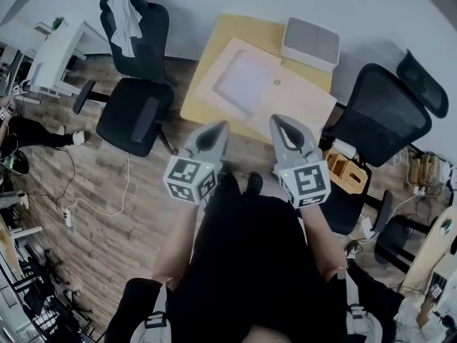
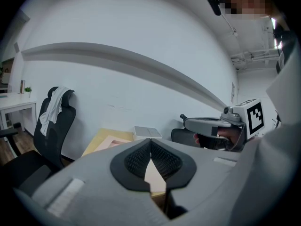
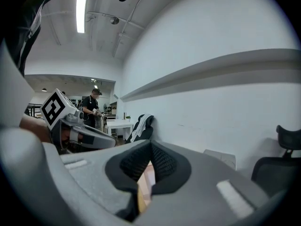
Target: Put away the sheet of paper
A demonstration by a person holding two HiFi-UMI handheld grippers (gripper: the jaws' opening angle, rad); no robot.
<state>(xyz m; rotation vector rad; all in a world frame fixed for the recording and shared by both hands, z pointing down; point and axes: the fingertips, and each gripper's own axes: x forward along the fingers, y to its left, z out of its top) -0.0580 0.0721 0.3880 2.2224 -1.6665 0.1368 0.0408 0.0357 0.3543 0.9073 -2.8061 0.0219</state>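
Note:
In the head view a wooden table [image 1: 203, 66] stands ahead of me. On it lies a large cream folder-like sheet [image 1: 296, 98], with a whiter sheet of paper [image 1: 244, 77] on top. My left gripper [image 1: 221, 127] and right gripper [image 1: 276, 120] are held side by side just short of the table's near edge, both shut and with nothing in them. The left gripper view shows its jaws [image 2: 150, 141] meeting, with the table [image 2: 101, 142] beyond. The jaws also meet in the right gripper view [image 3: 151, 146].
A grey-white box [image 1: 310, 43] sits at the table's far right corner, against the wall. One black office chair [image 1: 132, 113] stands left of the table, another [image 1: 378, 113] to the right. Cables run over the wooden floor [image 1: 107, 199]. A person [image 3: 91, 105] stands far off by a white desk [image 3: 117, 124].

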